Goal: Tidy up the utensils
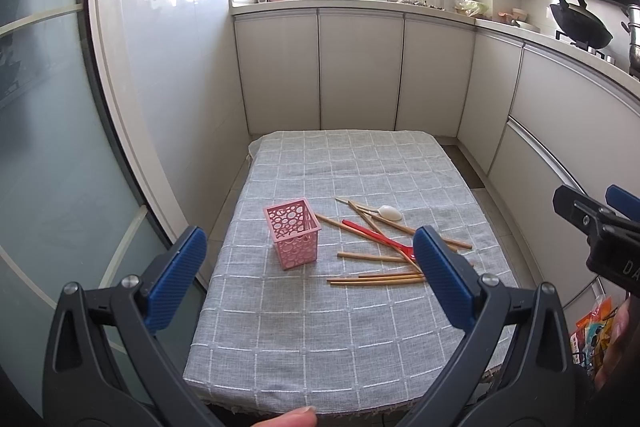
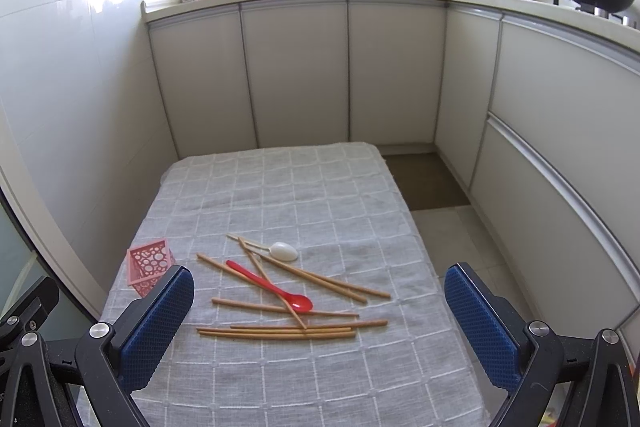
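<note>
A loose scatter of thin wooden chopsticks (image 2: 280, 334) lies crossed near the middle of the grey checked tablecloth (image 2: 320, 379), with a red plastic spoon (image 2: 269, 285) lying diagonally across them and a small white plastic spoon (image 2: 284, 251) at the far end of the pile, its handle partly lost among the sticks. Just left of the pile, apart from it, a pink square plastic basket with round cut-outs (image 1: 293, 233) stands upright; whether anything is inside cannot be made out. In the right wrist view the basket's near corner is hidden behind a blue finger pad (image 2: 158, 327). In the left wrist view another pad (image 1: 442, 277) covers the red spoon's bowl and several stick ends. The left gripper (image 1: 308, 277) is spread wide with nothing between its pads, and the right gripper (image 2: 318, 329) is equally wide and bare. A fingertip (image 1: 290, 418) shows at the bottom edge of the left view. On the right gripper's black body the letters "DA" can be read, the rest cut off. The cloth is bare beyond and before the pile, and white kitchen cabinets (image 2: 296, 71) stand past its far edge.
</note>
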`<state>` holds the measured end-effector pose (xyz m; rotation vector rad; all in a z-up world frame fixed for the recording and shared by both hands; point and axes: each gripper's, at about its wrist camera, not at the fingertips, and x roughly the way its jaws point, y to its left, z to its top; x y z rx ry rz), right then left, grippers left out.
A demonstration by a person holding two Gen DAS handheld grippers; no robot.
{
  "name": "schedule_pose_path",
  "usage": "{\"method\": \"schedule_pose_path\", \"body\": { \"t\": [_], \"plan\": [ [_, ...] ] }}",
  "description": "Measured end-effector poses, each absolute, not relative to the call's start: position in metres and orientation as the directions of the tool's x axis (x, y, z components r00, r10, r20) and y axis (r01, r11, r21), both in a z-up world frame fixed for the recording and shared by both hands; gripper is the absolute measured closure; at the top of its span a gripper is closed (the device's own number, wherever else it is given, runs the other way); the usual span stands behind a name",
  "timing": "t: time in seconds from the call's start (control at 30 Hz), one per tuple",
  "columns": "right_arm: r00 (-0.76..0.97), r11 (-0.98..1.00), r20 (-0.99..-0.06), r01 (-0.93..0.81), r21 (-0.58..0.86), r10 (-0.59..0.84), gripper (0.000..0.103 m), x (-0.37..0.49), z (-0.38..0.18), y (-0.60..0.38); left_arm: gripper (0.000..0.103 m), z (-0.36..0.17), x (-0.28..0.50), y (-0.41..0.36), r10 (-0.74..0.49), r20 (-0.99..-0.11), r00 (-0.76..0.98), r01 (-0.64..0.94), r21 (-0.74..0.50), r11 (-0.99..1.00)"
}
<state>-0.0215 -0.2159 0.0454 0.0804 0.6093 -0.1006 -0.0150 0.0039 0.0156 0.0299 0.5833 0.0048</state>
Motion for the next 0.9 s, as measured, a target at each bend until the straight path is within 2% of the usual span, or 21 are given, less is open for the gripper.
{"method": "schedule_pose_path", "body": {
  "t": [0.57,0.9],
  "plan": [
    [0.814,0.992,-0.577,0.116,0.045,-0.069,0.000,-0.020,0.045,-0.214,0.000,0.017,-0.016,0.005,0.014,-0.546,0.838,0.004,0.030,1.000],
    [0.811,0.991,-0.581,0.122,0.048,-0.071,0.000,-0.011,0.047,-0.219,0.000,0.015,0.001,0.004,0.002,-0.577,0.816,0.014,0.023,1.000]
  ]
}}
